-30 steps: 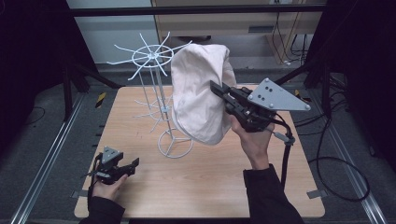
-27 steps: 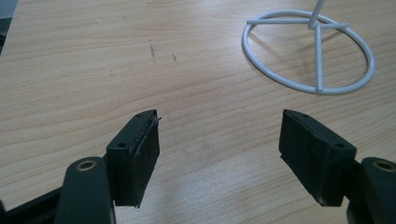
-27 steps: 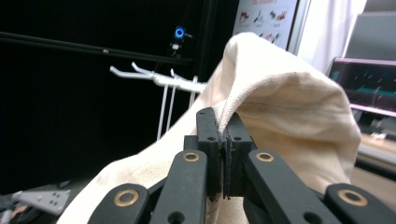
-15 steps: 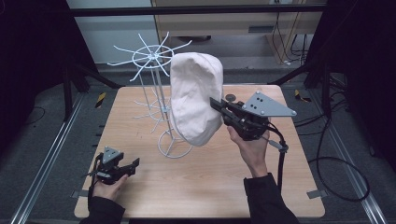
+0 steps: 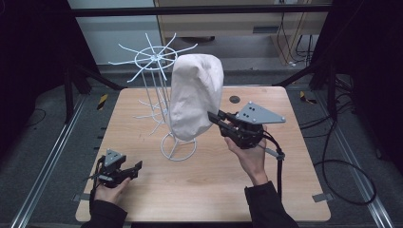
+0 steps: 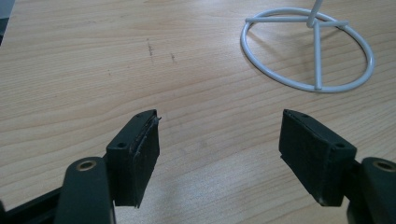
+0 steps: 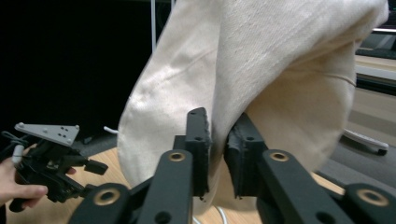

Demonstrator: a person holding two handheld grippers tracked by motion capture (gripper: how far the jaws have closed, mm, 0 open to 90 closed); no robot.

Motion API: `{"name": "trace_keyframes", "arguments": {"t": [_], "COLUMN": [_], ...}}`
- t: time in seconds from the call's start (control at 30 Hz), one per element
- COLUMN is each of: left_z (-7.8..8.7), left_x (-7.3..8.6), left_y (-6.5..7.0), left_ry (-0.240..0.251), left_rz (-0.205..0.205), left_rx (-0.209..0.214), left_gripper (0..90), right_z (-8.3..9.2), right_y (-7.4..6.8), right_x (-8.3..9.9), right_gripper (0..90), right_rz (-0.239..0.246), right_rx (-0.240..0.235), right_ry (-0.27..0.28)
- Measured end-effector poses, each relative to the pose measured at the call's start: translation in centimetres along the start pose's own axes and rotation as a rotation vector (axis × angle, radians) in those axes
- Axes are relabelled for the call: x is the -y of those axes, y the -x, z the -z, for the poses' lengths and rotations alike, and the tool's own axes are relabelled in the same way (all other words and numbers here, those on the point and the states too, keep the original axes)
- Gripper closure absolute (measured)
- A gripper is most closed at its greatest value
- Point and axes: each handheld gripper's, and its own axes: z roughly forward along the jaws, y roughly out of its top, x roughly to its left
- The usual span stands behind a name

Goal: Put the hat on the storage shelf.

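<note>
Open passage across the near half of the wooden table [image 5: 199, 190], between the left gripper [image 5: 135, 167] low at the near-left corner and the right gripper [image 5: 214, 117] held up at centre-right. Blocked at mid-table by the white wire rack [image 5: 157, 85], its ring base [image 6: 308, 49] flat on the wood just ahead of the left gripper's spread jaws, spokes fanning out at the top. Blocked beside the rack by the cream cloth bag [image 5: 195, 95] hanging over it, pinched at its lower edge in the right gripper's jaws.

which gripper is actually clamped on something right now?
The right gripper: its jaws pinch a fold of the cream cloth bag hanging on the white wire rack. The left gripper rests open over bare table.
</note>
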Motion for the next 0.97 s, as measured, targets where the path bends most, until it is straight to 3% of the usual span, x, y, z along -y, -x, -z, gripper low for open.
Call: {"name": "trace_keyframes", "arguments": {"t": [0.1, 0.13, 0.17, 0.2, 0.27, 0.33, 0.5, 0.67, 0.7, 0.87, 0.97], "left_z": [0.0, 0.0, 0.0, 0.0, 0.0, 0.0, 0.0, 0.0, 0.0, -0.1, -0.1], "left_x": [0.0, 0.0, 0.0, 0.0, 0.0, 0.0, 0.0, 0.0, 0.0, 0.0, 0.0], "left_y": [0.0, -0.1, -0.1, -0.1, 0.0, -0.1, 0.0, 0.0, 0.0, 0.0, 0.1], "left_ry": [-0.001, 0.0, 0.0, 0.0, 0.0, -0.002, -0.001, -0.004, -0.004, 0.001, 0.001], "left_rz": [0.0, -0.003, -0.003, -0.002, -0.003, -0.004, 0.0, -0.004, -0.004, -0.002, -0.001], "left_rx": [0.0, -0.001, -0.001, -0.001, -0.001, -0.001, 0.0, 0.001, 0.001, 0.004, 0.006], "left_gripper": [28.3, 28.3, 28.3, 28.2, 28.2, 28.1, 27.9, 27.5, 27.4, 26.8, 26.4], "right_z": [0.2, 0.7, 0.7, 1.2, 1.6, 2.6, 3.9, 5.2, 5.2, 6.2, 6.5], "right_y": [0.0, 0.1, 0.1, 0.3, 0.4, 1.0, 2.1, 3.9, 3.9, 5.8, 6.3], "right_x": [0.3, 0.7, 0.7, 1.3, 1.7, 3.2, 5.5, 9.9, 9.9, 14.2, 15.4], "right_gripper": [72.5, 64.1, 64.1, 54.8, 51.0, 38.9, 31.1, 21.9, 21.9, 17.4, 16.0], "right_rz": [-0.001, -0.009, -0.009, -0.017, -0.021, -0.054, -0.093, -0.148, -0.148, -0.198, -0.213], "right_rx": [0.009, 0.018, 0.018, 0.04, 0.052, 0.085, 0.125, 0.2, 0.2, 0.281, 0.303], "right_ry": [-0.005, -0.011, -0.011, -0.018, -0.023, -0.049, -0.085, -0.17, -0.17, -0.264, -0.293]}}
